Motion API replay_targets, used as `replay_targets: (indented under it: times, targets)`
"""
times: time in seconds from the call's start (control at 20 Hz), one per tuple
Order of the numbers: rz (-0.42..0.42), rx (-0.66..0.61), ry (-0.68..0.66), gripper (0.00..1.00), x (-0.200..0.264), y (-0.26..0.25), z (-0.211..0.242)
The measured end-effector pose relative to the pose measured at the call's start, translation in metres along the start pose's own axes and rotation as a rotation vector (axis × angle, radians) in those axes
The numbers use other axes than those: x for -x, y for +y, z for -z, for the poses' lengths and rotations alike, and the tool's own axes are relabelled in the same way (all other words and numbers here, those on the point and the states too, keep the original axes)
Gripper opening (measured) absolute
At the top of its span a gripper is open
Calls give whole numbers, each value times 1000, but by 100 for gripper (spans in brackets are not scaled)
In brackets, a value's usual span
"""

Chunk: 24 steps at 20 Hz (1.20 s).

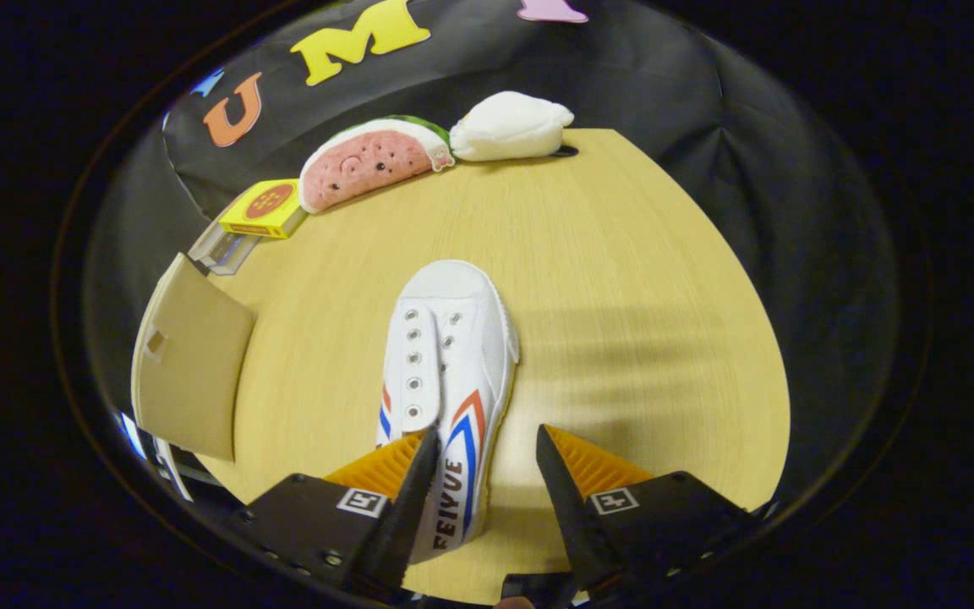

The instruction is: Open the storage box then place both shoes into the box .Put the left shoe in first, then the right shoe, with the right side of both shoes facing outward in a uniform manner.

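hand-held gripper (pixel 487 448) open | straddling shoe (pixel 445 372) heel | toe pointing ahead

Pale wood tabletop (pixel 639 279). At its far edge, L to R: small yellow box w/ red circle on top (pixel 265 208), touching a watermelon-slice plush (pixel 369 161) (pink face, green rind), then a white plush (pixel 511 127) right beside that. All three up against the black cloth wall.

A staged recording booth is suggested: black cloth wall (pixel 664 76) is hung behind a bare wooden table (pixel 622 279), upper frame.
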State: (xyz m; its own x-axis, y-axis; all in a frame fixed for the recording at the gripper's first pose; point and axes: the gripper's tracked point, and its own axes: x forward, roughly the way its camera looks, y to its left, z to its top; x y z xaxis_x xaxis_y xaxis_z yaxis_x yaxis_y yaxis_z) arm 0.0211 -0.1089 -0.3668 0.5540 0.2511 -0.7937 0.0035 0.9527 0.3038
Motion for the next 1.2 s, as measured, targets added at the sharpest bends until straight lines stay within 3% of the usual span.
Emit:
replay_targets:
  times: [0.15, 0.25, 0.4, 0.5, 0.6, 0.65, 1.0, 1.2]
  targets:
    - [-47, -28, 34, 58, -2, 9, 0]
    - [-36, -49, 45, 39, -3, 8, 0]
    - [-28, -70, 50, 30, 6, 4, -1]
    - [-40, -107, 51, 8, 3, 5, -1]
    - [-52, -154, 55, 8, 2, 9, 0]
    - [-50, -164, 48, 1, 14, 10, 0]
    - [-71, -174, 34, 0, 30, 21, -7]
    - [-100, -182, 9, 0, 65, 77, -8]
